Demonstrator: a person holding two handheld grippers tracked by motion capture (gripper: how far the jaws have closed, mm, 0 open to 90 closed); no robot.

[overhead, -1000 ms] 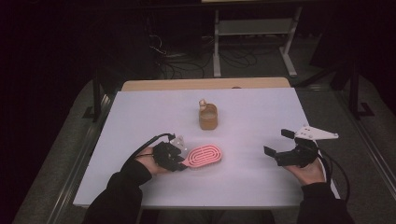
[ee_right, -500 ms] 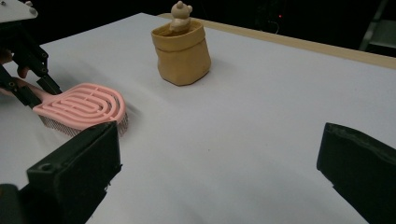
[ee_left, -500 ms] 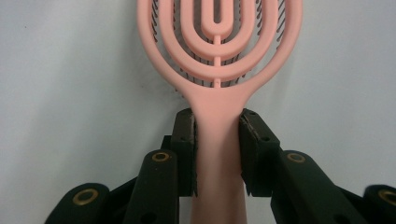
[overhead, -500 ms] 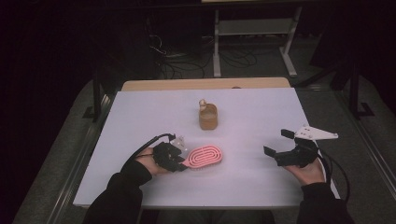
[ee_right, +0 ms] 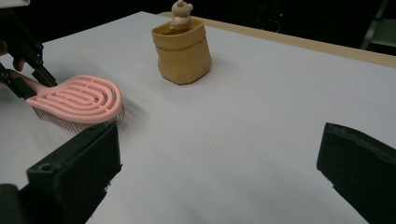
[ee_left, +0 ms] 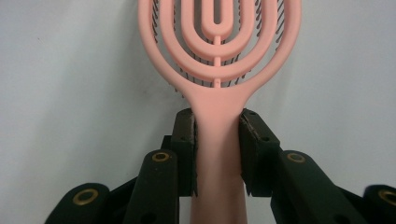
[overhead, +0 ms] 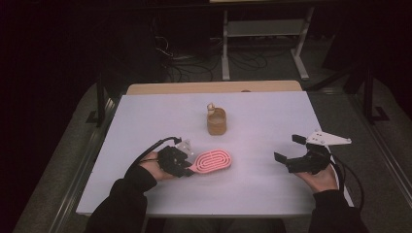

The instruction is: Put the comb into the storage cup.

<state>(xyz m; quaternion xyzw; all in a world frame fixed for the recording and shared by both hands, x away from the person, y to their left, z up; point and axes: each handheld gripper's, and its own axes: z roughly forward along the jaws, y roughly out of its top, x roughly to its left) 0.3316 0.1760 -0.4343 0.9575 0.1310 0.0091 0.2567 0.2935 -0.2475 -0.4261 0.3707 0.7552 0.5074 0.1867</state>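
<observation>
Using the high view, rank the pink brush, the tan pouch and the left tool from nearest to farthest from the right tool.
Measured from the right tool at the table's right:
1. Pink brush, lying left of it at centre front.
2. Tan pouch, farther back at mid-table with a small bear figure in it; close to the brush's distance, so a narrow call.
3. Left tool, farthest left, clamped on the brush handle.

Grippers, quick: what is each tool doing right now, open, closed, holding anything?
Left tool: closed on the handle of the pink hairbrush.
Right tool: open, holding nothing, jaws wide apart above the table.
</observation>
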